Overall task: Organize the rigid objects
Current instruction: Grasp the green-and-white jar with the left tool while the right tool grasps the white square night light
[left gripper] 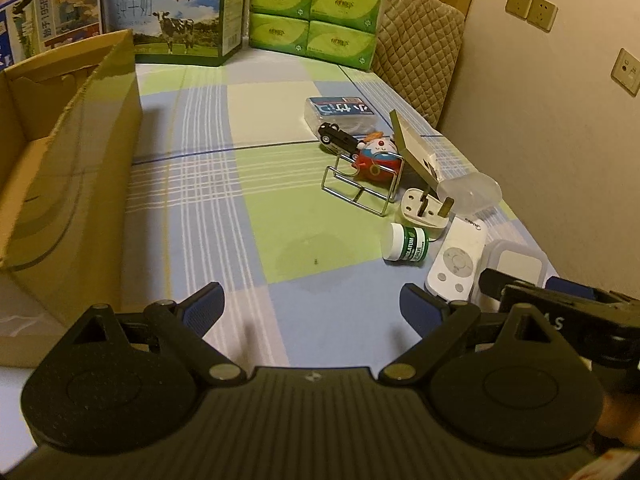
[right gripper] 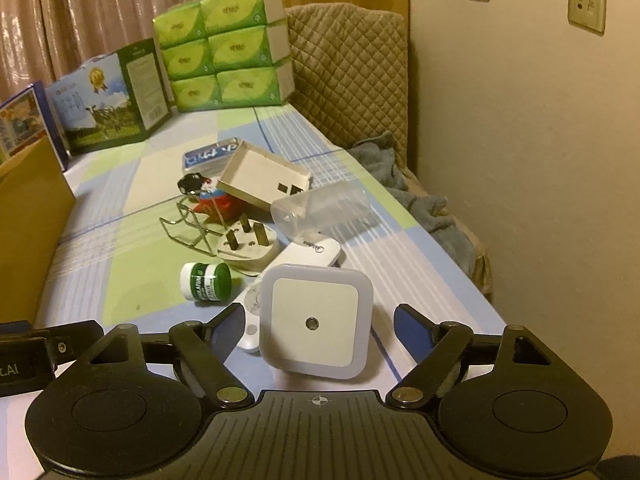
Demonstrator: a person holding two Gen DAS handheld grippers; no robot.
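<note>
A white square night light point(right gripper: 316, 320) stands tilted on the checked tablecloth between the fingers of my right gripper point(right gripper: 320, 320), with a gap at each pad; the gripper is open. Behind it lie a white remote point(right gripper: 312, 252), a green-labelled jar point(right gripper: 204, 280), a white plug point(right gripper: 248, 244), a wire rack point(right gripper: 188, 228), a red toy point(right gripper: 216, 200) and a clear bottle point(right gripper: 320, 208). My left gripper point(left gripper: 312, 300) hangs open over bare cloth, left of the remote point(left gripper: 456, 260) and jar point(left gripper: 406, 246), with nothing between its fingers.
An open cardboard box point(left gripper: 80, 160) stands along the left side. A milk carton box point(left gripper: 180, 16) and stacked green tissue packs point(left gripper: 316, 8) line the far end. A quilted chair point(right gripper: 348, 64) and a wall border the table's right edge.
</note>
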